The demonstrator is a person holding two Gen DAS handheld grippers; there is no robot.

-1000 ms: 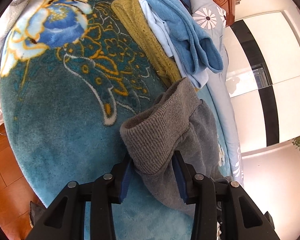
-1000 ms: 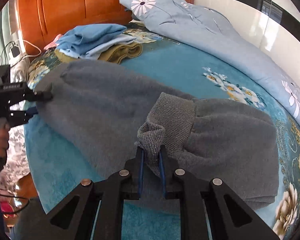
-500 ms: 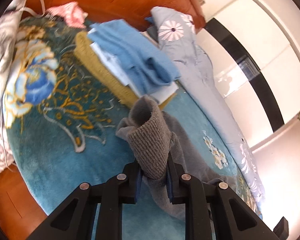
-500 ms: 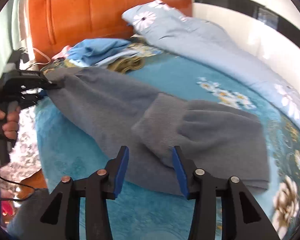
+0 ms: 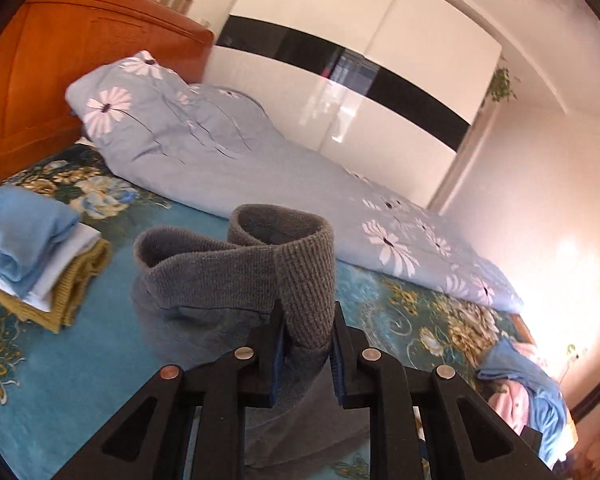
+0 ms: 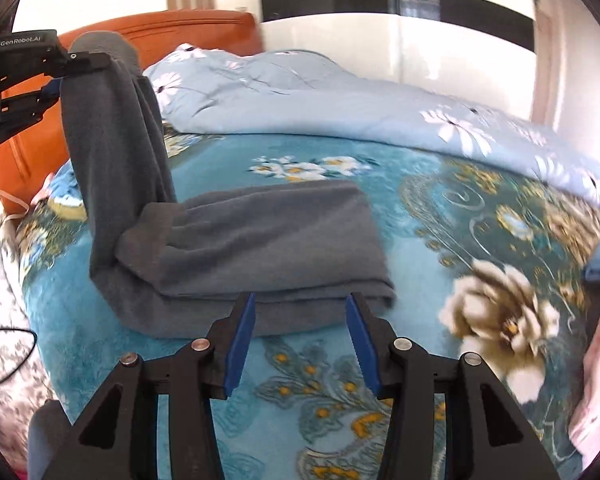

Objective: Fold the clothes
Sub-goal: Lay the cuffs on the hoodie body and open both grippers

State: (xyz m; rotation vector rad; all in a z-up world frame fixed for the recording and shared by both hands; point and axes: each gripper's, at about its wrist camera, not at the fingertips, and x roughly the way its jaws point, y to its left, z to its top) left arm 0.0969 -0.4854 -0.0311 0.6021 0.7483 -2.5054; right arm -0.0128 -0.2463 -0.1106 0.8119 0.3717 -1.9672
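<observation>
The grey trousers [image 6: 260,236] lie on the bed [image 6: 460,216], close to its near edge, and they are the thing to go by here. To their left, near the orange headboard [image 5: 40,92], sits a pile of folded clothes [image 5: 40,256]. Behind them, along the far side of the bed, lies the pale blue flowered quilt [image 6: 340,96].

One end of the trousers is lifted high on the left side, while the rest lies flat and already doubled over. The step in hand looks like bringing that raised end across and laying it on the flat part. To do it well, carry it over slowly, keep the cloth straight so it does not twist, and line the edges up before letting go.

The left gripper [image 5: 306,344] has its fingers squeezed nearly together on the ribbed cuff [image 5: 304,272] of the trousers. The right gripper [image 6: 300,340] has its fingers about half apart, holding nothing, just in front of the near edge of the flat part.
</observation>
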